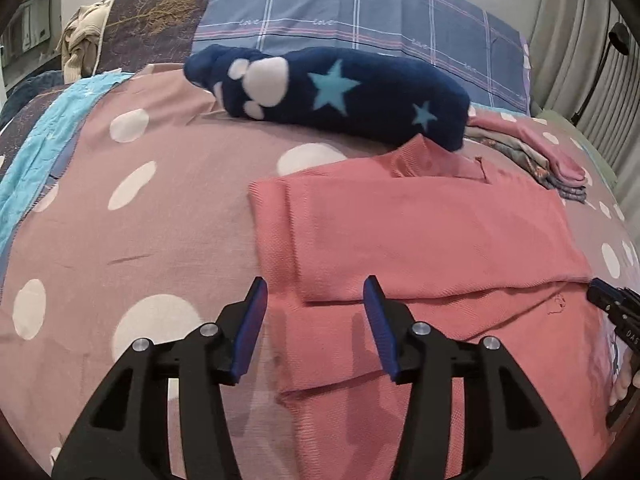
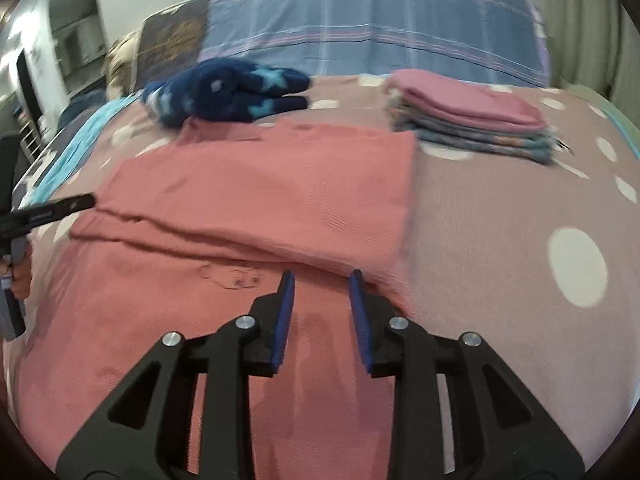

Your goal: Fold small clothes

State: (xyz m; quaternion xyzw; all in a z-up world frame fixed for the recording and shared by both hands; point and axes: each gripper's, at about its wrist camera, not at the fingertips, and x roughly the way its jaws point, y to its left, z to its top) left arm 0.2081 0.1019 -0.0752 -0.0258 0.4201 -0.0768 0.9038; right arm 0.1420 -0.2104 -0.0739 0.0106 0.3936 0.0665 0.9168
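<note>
A salmon-pink garment (image 1: 420, 240) lies flat on the polka-dot bed, its far part folded over toward me; it also shows in the right wrist view (image 2: 260, 184). My left gripper (image 1: 316, 292) is open and empty, hovering over the garment's left near edge. My right gripper (image 2: 320, 284) is open and empty over the fold's near right edge; it shows at the right edge of the left wrist view (image 1: 600, 296). My left gripper's tip shows at the left of the right wrist view (image 2: 76, 204).
A dark blue fleece item with stars and a paw print (image 1: 340, 96) lies behind the garment. A stack of folded clothes (image 2: 468, 128) sits at the far right. A plaid blue pillow (image 1: 360, 12) and a dark patterned pillow (image 1: 160, 12) lie at the bed's head.
</note>
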